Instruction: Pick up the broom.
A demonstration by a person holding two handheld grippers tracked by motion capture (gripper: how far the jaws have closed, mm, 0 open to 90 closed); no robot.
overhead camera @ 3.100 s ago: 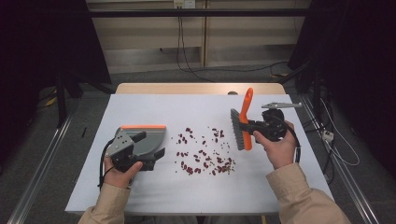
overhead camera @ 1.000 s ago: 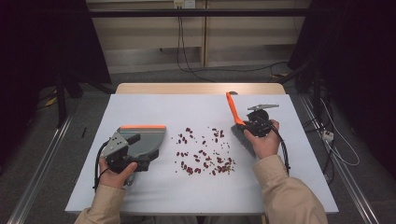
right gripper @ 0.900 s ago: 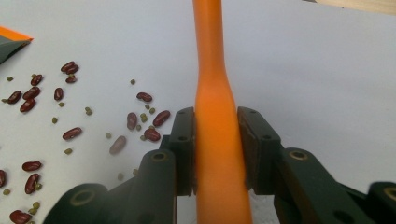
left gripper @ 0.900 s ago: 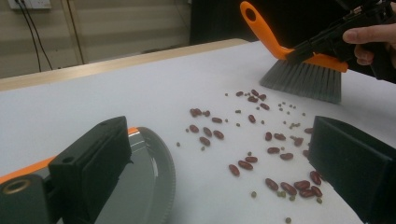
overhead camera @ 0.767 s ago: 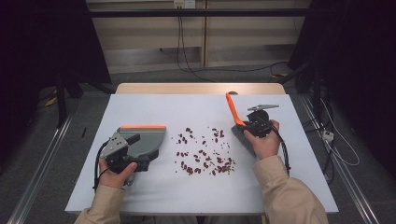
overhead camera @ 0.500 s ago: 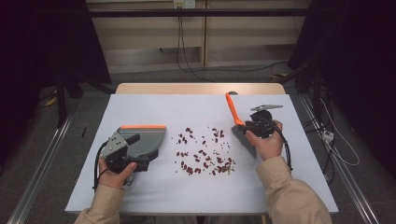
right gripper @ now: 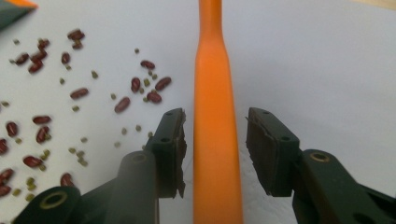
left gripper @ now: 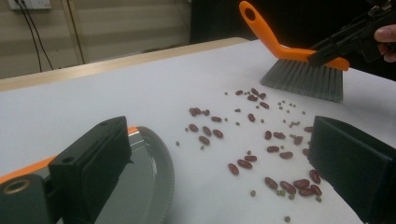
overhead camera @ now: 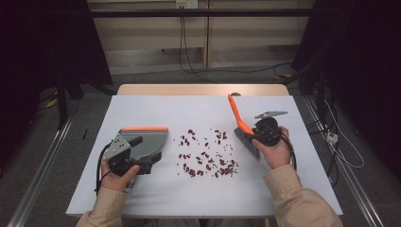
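Observation:
A brush rests its grey bristles [overhead camera: 247, 142] on the white table, and its orange handle [overhead camera: 235, 113] leans toward the far side. My right gripper [overhead camera: 254, 132] sits at the base of the handle. In the right gripper view the handle [right gripper: 215, 93] runs between the pads [right gripper: 170, 149] with a gap on each side; the jaws have just been opening. Red beans [overhead camera: 205, 156] and small green ones lie scattered mid-table. The grey dustpan [overhead camera: 144, 142] with an orange edge lies at the left. My left gripper [overhead camera: 137, 160] stands open at its near side, one jaw over the pan [left gripper: 149, 186].
The table's white sheet [overhead camera: 189, 109] ends at a wooden strip at the far edge. Cables trail from both grippers toward the near edge. Dark floor and rails flank the table on both sides.
Three seconds ago the brush was held upright above the table; now its bristles sit on the sheet with the handle leaning away. The left hand and dustpan have stayed put.

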